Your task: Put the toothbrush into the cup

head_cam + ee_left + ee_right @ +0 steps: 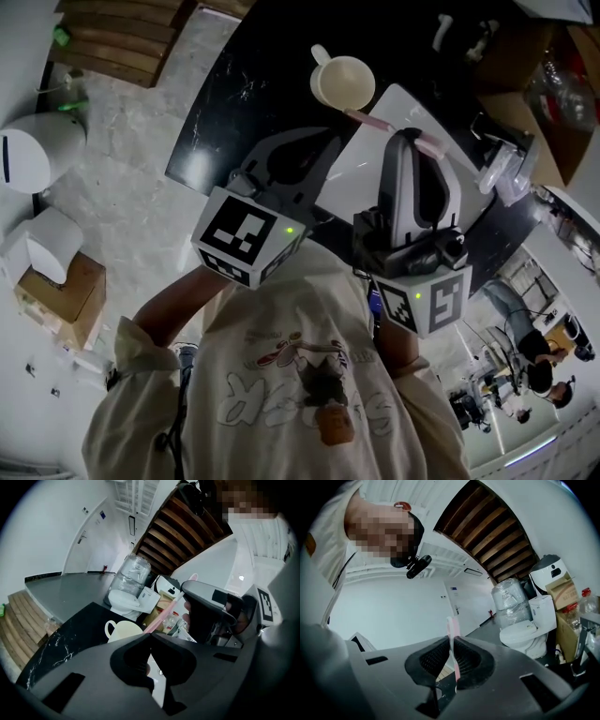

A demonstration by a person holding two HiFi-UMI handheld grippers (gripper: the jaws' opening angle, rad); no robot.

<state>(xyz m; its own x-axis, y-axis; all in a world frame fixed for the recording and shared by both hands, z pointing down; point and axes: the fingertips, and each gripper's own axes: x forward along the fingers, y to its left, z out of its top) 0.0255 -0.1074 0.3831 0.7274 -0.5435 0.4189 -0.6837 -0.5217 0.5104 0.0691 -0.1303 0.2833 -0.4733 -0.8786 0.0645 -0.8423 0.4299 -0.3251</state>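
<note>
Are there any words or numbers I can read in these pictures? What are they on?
None can be read.
Shirt: curly print under the cartoon, too blurred.
Marker cubes: black-and-white squares only, no letters.
Blue wall sign: too small.

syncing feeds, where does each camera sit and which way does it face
Head view: on the head, steeply down at cup, left gripper, right gripper, shirt.
Left gripper view: along its shut jaws toward the cup.
Right gripper view: level along jaws clamping the toothbrush; shirt at left.
Head and left views share the cup.
</note>
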